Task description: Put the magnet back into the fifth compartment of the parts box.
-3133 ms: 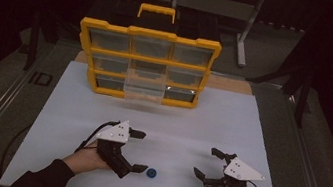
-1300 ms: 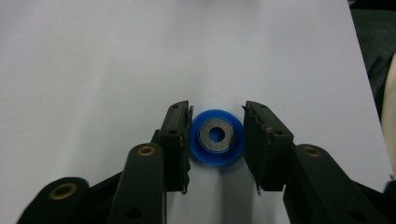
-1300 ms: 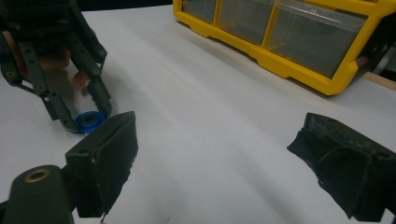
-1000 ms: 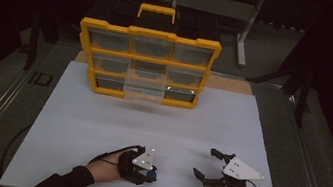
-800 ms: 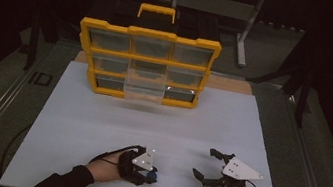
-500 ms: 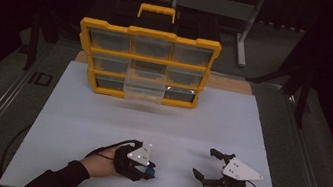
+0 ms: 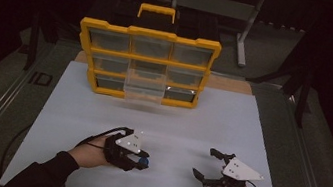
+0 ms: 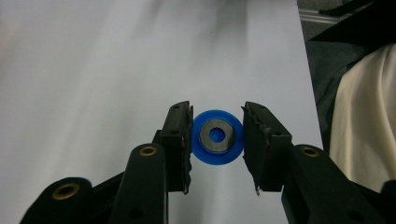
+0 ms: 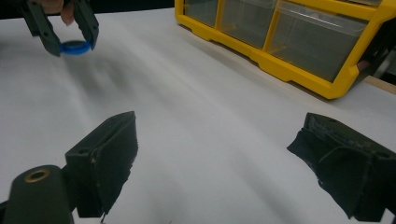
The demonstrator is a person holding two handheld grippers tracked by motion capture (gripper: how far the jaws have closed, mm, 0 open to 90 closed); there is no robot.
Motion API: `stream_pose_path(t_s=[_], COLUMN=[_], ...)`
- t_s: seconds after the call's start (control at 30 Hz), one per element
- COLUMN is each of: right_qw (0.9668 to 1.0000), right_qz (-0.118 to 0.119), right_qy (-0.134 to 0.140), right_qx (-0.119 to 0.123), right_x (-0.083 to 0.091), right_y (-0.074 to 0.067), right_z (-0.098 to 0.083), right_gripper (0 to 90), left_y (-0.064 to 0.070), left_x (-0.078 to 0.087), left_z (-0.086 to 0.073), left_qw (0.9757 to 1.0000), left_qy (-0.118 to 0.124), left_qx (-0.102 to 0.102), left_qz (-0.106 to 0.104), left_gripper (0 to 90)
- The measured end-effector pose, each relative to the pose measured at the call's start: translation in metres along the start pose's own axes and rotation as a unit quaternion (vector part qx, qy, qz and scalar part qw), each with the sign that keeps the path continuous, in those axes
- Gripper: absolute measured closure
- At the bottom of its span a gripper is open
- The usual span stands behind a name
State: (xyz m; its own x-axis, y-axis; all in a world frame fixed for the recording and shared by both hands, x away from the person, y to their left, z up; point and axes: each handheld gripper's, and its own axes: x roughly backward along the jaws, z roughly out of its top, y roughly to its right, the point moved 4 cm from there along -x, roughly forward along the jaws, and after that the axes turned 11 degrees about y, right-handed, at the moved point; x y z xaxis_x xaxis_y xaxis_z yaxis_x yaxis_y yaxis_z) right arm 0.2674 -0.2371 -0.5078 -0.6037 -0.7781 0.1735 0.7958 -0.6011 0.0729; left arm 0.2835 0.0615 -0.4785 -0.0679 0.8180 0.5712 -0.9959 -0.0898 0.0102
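Note:
A small blue disc (image 8: 217,137) with a grey metal ring at its centre is clamped between the two black jaws of my left gripper (image 8: 217,140), and it hangs a little above the white table top. From above, that left gripper (image 7: 142,161) and the blue disc (image 7: 143,161) are at the front left of the mat. In the right gripper view the disc (image 9: 74,47) appears far off at the upper left, held off the surface. My right gripper (image 7: 206,163) rests at the front right with its jaws wide apart and nothing between them.
A yellow drawer organiser (image 7: 146,62) with clear drawers stands at the back of the white mat (image 7: 160,123); one clear middle drawer (image 7: 144,90) is pulled out toward me. Dark floor and a metal rail lie left of the mat.
My left gripper moved onto the blue disc, closed on it, and has lifted it off the mat, shifting slightly away from the front edge. The right gripper has stayed still.

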Motion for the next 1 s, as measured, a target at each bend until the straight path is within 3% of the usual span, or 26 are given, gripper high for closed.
stream_pose_path(t_s=[0.4,1.0], right_qw=[1.0,1.0], right_qz=[0.0,-0.002], right_qy=[0.001,0.001], right_qx=[-0.002,0.003], right_x=[-0.001,-0.001], right_y=[0.0,0.0], right_z=[0.0,0.001], right_gripper=[11.9,11.9], left_y=[-0.002,-0.011], left_x=[0.022,0.069], left_z=[0.003,0.011], left_qw=[0.9999,0.9992], left_qy=[0.002,0.0], left_qx=[-0.006,-0.006], left_qz=[0.015,0.04], left_gripper=[62.3,62.2])
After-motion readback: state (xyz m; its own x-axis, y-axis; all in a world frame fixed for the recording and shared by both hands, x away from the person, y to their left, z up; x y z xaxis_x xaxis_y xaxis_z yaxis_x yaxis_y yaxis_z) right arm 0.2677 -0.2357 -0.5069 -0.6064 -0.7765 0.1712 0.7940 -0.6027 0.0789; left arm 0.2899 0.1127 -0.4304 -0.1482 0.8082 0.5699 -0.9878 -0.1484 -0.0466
